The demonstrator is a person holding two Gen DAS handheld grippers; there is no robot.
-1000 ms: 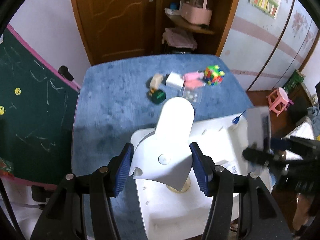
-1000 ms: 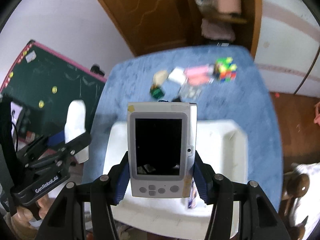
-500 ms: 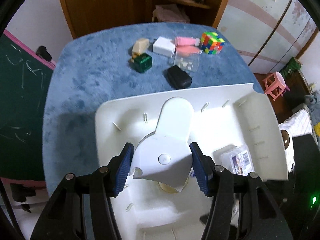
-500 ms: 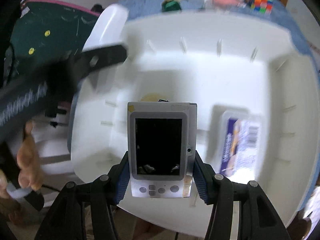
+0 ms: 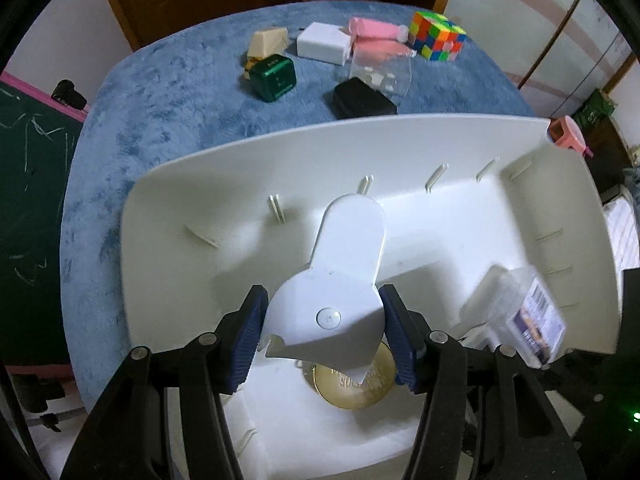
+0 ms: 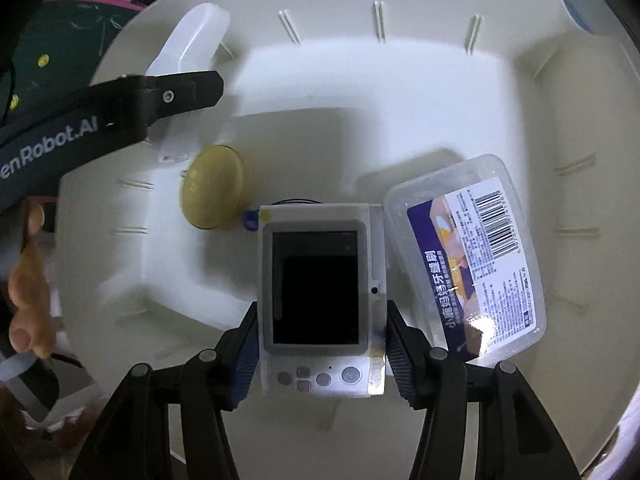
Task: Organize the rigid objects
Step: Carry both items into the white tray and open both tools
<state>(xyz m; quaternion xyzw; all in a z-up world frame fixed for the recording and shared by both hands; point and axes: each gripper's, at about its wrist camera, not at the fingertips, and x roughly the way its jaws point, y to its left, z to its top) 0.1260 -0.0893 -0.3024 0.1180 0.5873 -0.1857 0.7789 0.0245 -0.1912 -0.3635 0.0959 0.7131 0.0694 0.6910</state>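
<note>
My left gripper [image 5: 324, 340] is shut on a white paddle-shaped plastic piece [image 5: 340, 272] and holds it low over the white bin [image 5: 192, 184]. My right gripper [image 6: 320, 344] is shut on a silver digital camera [image 6: 320, 292] with a dark screen, held inside the same bin [image 6: 420, 80]. A gold round tin [image 6: 214, 186] and a clear plastic box with a printed label [image 6: 472, 252] lie in the bin; both show in the left wrist view, the tin [image 5: 352, 390] and the box [image 5: 524, 312]. The left gripper and its white piece [image 6: 192, 44] appear at the upper left of the right wrist view.
On the blue cloth table [image 5: 160, 92] behind the bin lie a green box [image 5: 274, 78], a beige block [image 5: 268, 42], a white box [image 5: 324, 44], pink pieces [image 5: 376, 36], a colour cube [image 5: 438, 36], a clear packet [image 5: 382, 74] and a black case [image 5: 362, 100].
Both grippers have moved down and forward into the bin with their objects. The camera has dropped from above the bin to just over its floor beside the labelled box.
</note>
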